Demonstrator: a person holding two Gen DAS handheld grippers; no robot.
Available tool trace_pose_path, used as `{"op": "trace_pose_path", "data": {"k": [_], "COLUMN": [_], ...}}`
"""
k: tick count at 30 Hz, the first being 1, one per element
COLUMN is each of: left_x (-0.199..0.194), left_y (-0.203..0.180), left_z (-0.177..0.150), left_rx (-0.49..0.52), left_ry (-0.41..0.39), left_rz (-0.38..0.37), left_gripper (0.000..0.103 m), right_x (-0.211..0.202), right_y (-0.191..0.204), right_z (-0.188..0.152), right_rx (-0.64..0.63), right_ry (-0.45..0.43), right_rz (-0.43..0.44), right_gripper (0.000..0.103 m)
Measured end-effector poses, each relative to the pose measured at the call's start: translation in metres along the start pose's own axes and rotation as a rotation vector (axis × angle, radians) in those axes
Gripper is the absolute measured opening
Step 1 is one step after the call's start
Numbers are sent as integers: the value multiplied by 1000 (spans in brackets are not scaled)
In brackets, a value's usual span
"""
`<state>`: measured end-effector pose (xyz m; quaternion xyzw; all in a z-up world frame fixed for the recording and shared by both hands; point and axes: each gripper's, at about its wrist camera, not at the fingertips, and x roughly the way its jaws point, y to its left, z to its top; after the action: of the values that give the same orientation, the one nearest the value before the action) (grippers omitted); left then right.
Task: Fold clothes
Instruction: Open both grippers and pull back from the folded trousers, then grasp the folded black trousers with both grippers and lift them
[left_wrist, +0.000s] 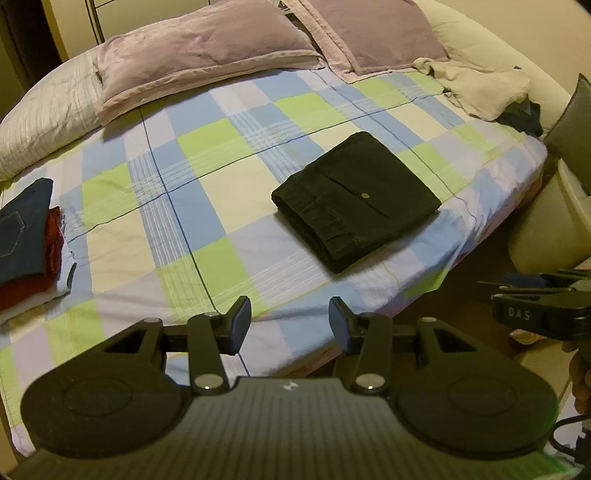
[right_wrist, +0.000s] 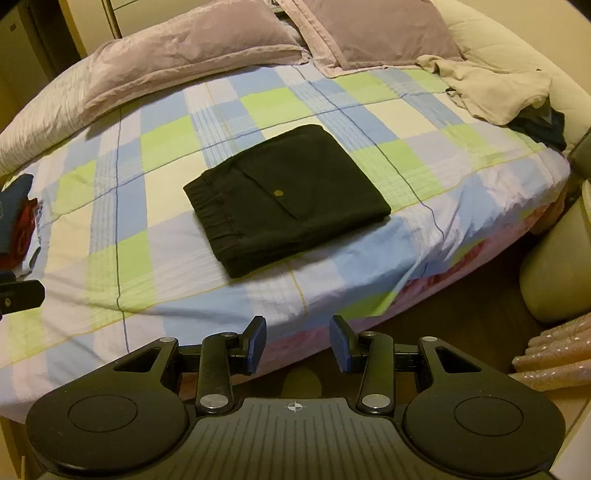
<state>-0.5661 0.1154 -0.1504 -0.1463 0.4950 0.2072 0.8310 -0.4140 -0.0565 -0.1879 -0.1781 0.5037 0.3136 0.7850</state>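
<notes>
Folded black trousers (left_wrist: 356, 199) with a brass button lie flat on the checked bedsheet (left_wrist: 207, 177); they also show in the right wrist view (right_wrist: 286, 201). My left gripper (left_wrist: 290, 325) is open and empty, held back above the bed's front edge. My right gripper (right_wrist: 297, 341) is open and empty, also short of the bed edge. A stack of folded clothes (left_wrist: 26, 243), denim on red, sits at the bed's left side. A crumpled beige garment (left_wrist: 484, 86) over dark clothes lies at the far right corner, also in the right wrist view (right_wrist: 498, 86).
Two mauve pillows (left_wrist: 207, 51) lie at the head of the bed. A cream round container (right_wrist: 557, 266) stands on the floor right of the bed. A pinkish cloth (right_wrist: 554, 358) lies on the floor near it.
</notes>
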Motion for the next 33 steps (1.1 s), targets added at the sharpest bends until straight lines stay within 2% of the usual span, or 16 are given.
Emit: {"op": "trace_pose_path", "data": {"k": [4, 10, 15, 18, 22, 23, 24, 25, 28, 33], "left_x": [-3, 2, 14, 29, 58, 68, 80, 89, 117, 155], "left_y": [11, 36, 52, 61, 66, 67, 67, 67, 58, 39], "left_z": [-2, -5, -2, 4, 10, 11, 13, 14, 20, 30], "left_rx": [-31, -128, -240, -318, -456, -500, -561, -611, -745, -874], "left_ry": [-6, -14, -11, 9, 34, 42, 50, 58, 80, 65], "left_rz": [-6, -26, -90, -133, -213, -232, -251, -258, -259, -220], "left_gripper": [42, 42, 42, 46, 54, 54, 55, 56, 62, 64], "right_x": [-3, 6, 22, 33, 50, 55, 59, 64, 77, 108], "right_y": [10, 29, 31, 19, -26, -39, -51, -64, -108, -174], "right_z": [4, 16, 28, 40, 66, 73, 80, 87, 113, 156], "right_rx": [-18, -92, -131, -114, -22, 5, 32, 55, 100, 221], "right_ry": [-10, 0, 27, 38, 50, 53, 56, 60, 82, 99], "right_rz": [0, 16, 40, 103, 199, 223, 247, 268, 294, 370], "right_gripper": [42, 42, 42, 42, 42, 55, 77, 84, 86, 86]}}
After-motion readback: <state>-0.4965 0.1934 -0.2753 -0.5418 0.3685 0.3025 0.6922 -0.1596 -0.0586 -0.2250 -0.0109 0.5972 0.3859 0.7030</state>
